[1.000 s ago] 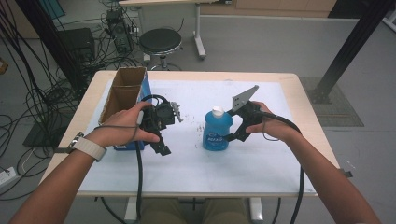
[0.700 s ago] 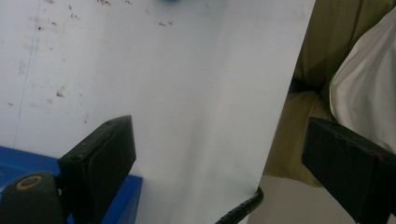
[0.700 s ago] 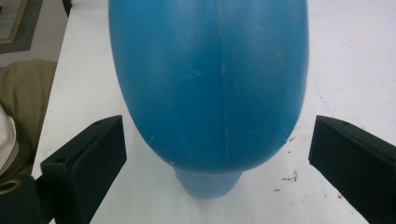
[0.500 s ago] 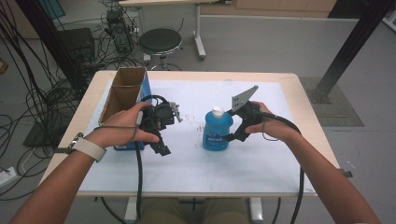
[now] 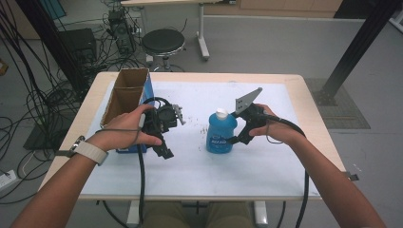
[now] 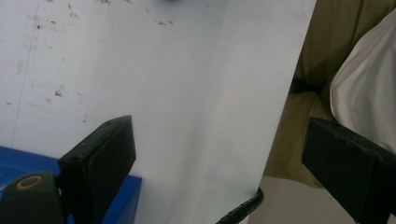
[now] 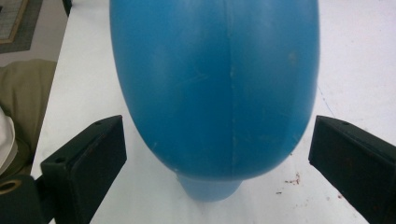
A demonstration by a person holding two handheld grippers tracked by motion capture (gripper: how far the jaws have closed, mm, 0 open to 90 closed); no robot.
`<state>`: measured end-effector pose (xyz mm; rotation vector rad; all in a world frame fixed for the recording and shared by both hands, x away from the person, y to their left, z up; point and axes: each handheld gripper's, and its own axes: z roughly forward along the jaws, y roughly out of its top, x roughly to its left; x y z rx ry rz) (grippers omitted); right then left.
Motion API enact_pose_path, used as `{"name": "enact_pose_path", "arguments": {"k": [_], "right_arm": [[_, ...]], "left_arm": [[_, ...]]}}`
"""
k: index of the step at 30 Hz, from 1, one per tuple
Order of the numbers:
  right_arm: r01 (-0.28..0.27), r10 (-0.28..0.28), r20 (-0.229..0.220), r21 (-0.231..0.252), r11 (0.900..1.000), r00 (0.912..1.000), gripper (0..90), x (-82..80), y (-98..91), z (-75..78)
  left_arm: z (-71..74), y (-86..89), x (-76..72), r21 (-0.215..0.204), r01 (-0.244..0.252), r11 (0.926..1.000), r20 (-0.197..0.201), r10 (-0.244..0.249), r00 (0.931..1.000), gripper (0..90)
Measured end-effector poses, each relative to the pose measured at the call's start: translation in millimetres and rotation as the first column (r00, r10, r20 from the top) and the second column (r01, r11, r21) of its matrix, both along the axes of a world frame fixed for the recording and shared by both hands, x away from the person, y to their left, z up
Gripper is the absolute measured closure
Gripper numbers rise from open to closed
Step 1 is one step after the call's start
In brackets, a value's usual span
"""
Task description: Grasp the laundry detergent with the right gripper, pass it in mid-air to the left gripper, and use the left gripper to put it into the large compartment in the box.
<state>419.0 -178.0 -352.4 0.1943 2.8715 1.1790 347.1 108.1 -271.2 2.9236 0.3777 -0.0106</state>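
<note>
High view: one blue bottle (image 5: 221,133) with a white cap stands upright near the middle of the counter (image 5: 266,161). The right claw (image 5: 236,139) sits at the bottle's 3 o'clock, low on its body. The left claw (image 5: 166,153) lies at the bottle's 9 o'clock, well apart from it, just beside one open cardboard box (image 5: 128,92) with a blue side.

Left gripper view: the left claw (image 6: 224,163) is released, jaws spread wide over bare white counter (image 6: 187,93) with nothing between them; a strip of the blue box (image 6: 18,161) shows at 8 o'clock.

Right gripper view: the right claw (image 7: 219,163) is released too, its jaws straddling the blue bottle (image 7: 215,88); a narrow gap seems to remain on each side, though contact is hard to rule out this close.

Risk: the body is rounded and smooth, so a squeeze this far off its widest part could let it slip or tip, and a thin plastic wall could buckle under a hard clench.

Count: one bottle, one box, two claws
</note>
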Motion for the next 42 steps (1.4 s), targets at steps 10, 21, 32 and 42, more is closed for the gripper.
{"name": "enact_pose_path", "arguments": {"k": [10,21,32,42], "right_arm": [[-0.001,0.001,-0.008,0.013,0.9999,1.0,5.8,-0.8,0.7,-4.4],[-0.007,0.007,0.001,0.032,0.9995,1.0,7.6,-1.3,2.5,-8.9],[-0.013,0.012,0.009,0.059,0.9982,0.9999,9.6,-2.5,3.6,-13.6],[-0.008,0.008,0.002,0.08,0.9968,1.0,10.7,-1.6,3.9,-17.1]], "left_arm": [[-0.3,-0.2,0.2,0.0,0.001,1.0,-0.001,-0.001,1.0,10.4],[-1.0,0.0,0.6,-0.003,-0.003,1.0,-0.001,0.003,1.0,10.4],[-1.7,0.6,0.6,-0.005,-0.003,1.0,0.0,0.003,1.0,10.5],[-2.7,1.4,0.9,-0.006,-0.005,1.0,-0.003,0.005,1.0,10.5]]}}
